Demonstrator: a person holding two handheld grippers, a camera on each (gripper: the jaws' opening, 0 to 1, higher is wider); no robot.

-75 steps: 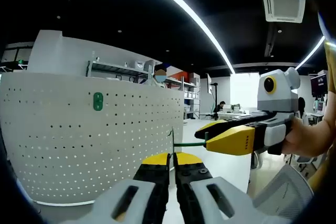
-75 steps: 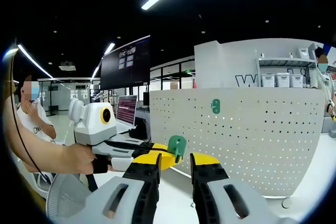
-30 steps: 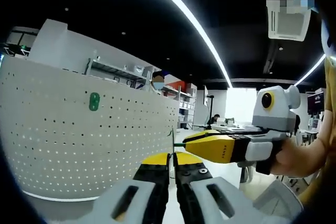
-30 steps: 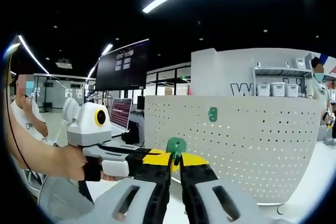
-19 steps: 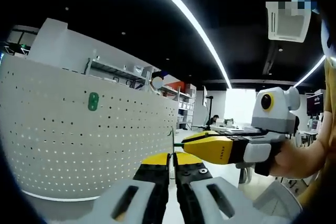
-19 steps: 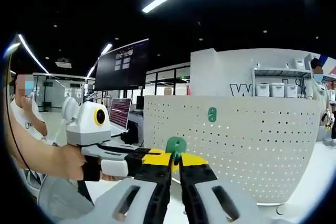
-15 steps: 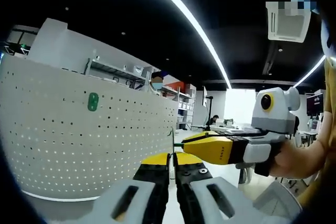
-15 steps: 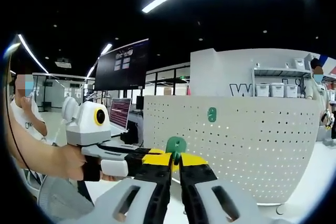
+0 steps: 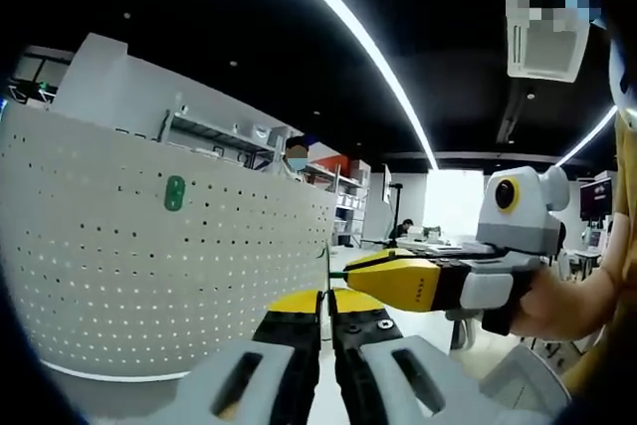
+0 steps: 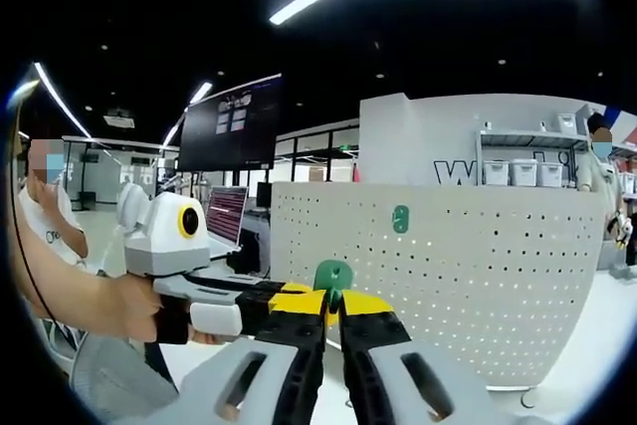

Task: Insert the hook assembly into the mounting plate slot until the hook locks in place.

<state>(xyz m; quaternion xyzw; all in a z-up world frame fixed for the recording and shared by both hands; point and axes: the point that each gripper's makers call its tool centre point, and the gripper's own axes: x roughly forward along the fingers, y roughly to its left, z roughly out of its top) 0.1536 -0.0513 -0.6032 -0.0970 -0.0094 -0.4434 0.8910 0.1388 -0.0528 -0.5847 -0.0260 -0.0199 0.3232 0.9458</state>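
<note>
In the left gripper view my left gripper point(image 9: 326, 298) rises from the bottom centre with its yellow-tipped jaws pressed together on the thin edge of the green hook assembly point(image 9: 325, 264), which shows as a narrow sliver just above the tips. My right gripper point(image 9: 350, 274) comes in from the right of the frame, a hand point(image 9: 557, 291) around its body, and its yellow jaws reach the same green piece from the side.

In the right gripper view my right gripper point(image 10: 329, 300) has its jaws closed on the hook assembly point(image 10: 332, 277), whose rounded green plate stands up just above the tips at lower centre. My left gripper point(image 10: 299, 298) reaches in from the left and meets the hook at the same spot.

The white perforated mounting plate point(image 10: 468, 276) curves across the right half of that frame, well behind the hook and apart from it. A second small green hook point(image 10: 400, 218) sits on it, upper centre. In the left gripper view the plate point(image 9: 149, 276) covers the left half, with that hook point(image 9: 174, 193) at upper left.
</note>
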